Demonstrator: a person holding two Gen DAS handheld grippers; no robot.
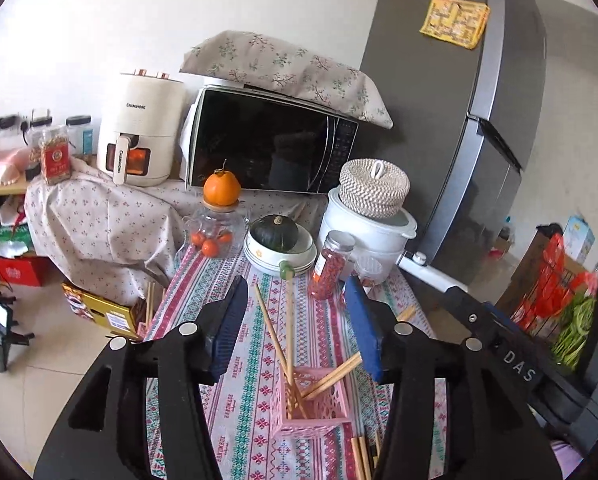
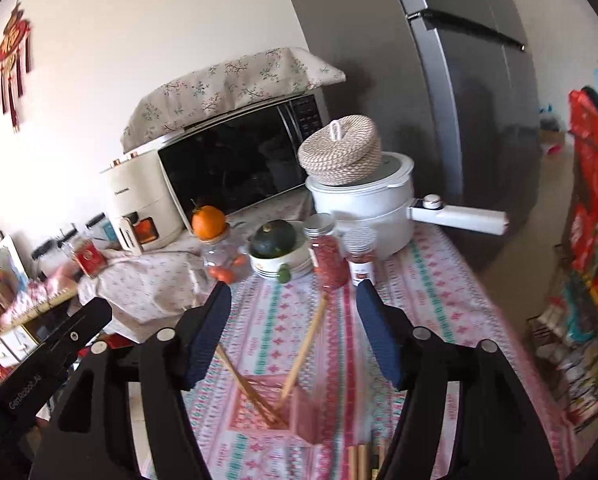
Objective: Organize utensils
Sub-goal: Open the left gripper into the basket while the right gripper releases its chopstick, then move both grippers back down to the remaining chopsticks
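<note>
Left wrist view: the left gripper [image 1: 295, 320] hangs above the counter [image 1: 243, 360] with its jaws released, holding nothing. Between the blue pads, a pink lattice basket [image 1: 319, 416] stands on the patterned cloth with wooden chopsticks [image 1: 273, 334] leaning out of it in several directions, and a long utensil with a green knob [image 1: 287, 270] rising toward the far side. More chopsticks [image 1: 361, 458] lie flat on the cloth just right of the basket, at the near edge. Farther back, from left to right, are a white air fryer [image 1: 141, 128], a glass jar topped by an orange [image 1: 221, 188], a microwave [image 1: 271, 140], a bowl holding a dark green squash [image 1: 277, 232], a jar of red berries [image 1: 331, 266] and a white pot [image 1: 367, 232] capped by a woven lid.

Right wrist view: the right gripper [image 2: 293, 330] also has its jaws released and grips nothing. It looks down on the same pink basket [image 2: 275, 412], somewhat blurred, with chopsticks [image 2: 307, 346] leaning out to left and right. Part of the other gripper's black body shows at the far left.
</note>
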